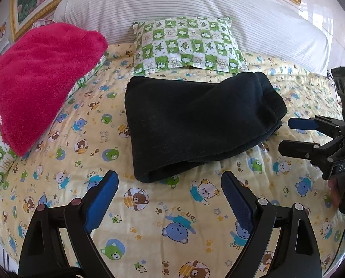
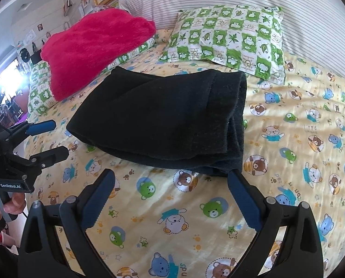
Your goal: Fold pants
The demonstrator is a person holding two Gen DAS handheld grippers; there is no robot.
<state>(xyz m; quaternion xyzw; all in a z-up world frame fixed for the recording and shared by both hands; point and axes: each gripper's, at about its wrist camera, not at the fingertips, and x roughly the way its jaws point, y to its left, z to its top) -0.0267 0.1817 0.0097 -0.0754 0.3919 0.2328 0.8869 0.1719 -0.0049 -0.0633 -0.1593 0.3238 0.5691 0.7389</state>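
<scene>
While both tools hung above bedspread, pants lay ahead as folded black bundle, touched by neither. Left gripper: fingers spread, nothing held. Right gripper: fingers spread, nothing held, right fingertip just beside bundle's near corner. Bundle's long axis ran crosswise to both grippers, layered edges toward right side. Right gripper judged nearer. Fold looked nearly done; next move likely tidy or press. Green pillow beyond pants; pink blanket far left.
</scene>
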